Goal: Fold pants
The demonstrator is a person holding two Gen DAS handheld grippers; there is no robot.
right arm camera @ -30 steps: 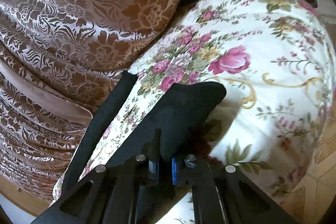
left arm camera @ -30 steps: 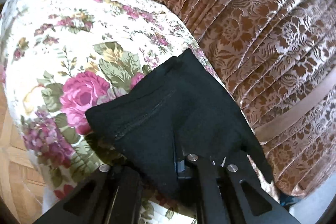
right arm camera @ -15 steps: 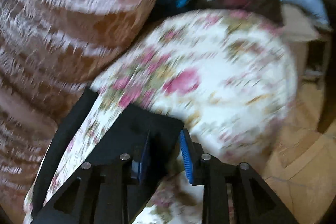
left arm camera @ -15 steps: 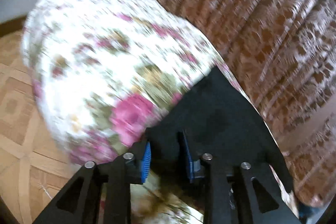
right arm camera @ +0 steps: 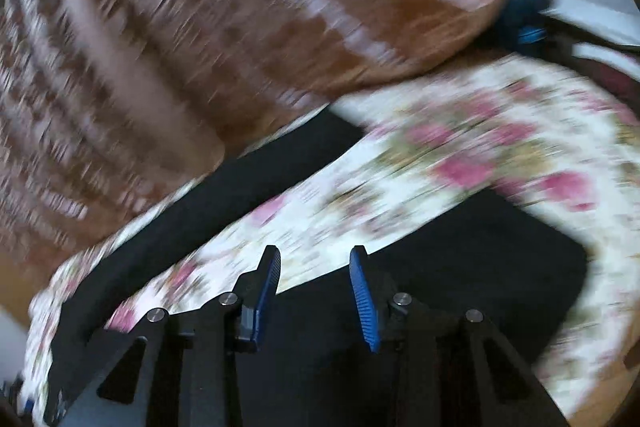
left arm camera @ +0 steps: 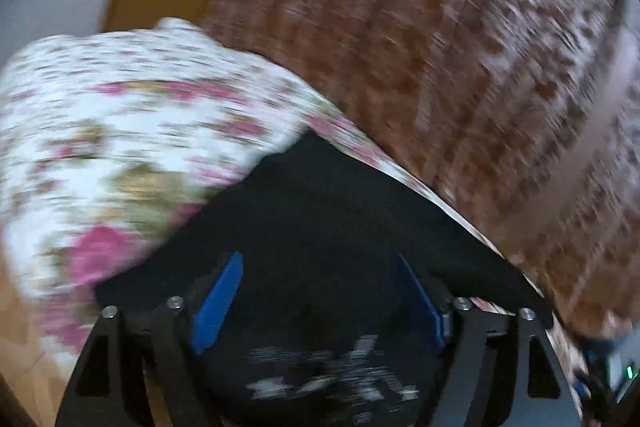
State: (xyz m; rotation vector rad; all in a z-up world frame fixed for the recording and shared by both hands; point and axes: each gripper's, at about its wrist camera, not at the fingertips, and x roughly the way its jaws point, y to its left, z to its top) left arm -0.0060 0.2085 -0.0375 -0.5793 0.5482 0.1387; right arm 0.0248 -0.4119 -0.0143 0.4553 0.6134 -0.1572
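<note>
Both my left hand-held gripper (left arm camera: 316, 297) and right hand-held gripper (right arm camera: 314, 297) have just been spreading, nothing pinched; the black fabric pants (left arm camera: 320, 219) lie released below them on the floral cloth (left arm camera: 120, 131), this fold laid, more seemingly left.

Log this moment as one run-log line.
phase: release after fold | left gripper: open, jaws just opening, empty | right gripper: open, jaws just opening, empty | black pants: on floral cloth
</note>
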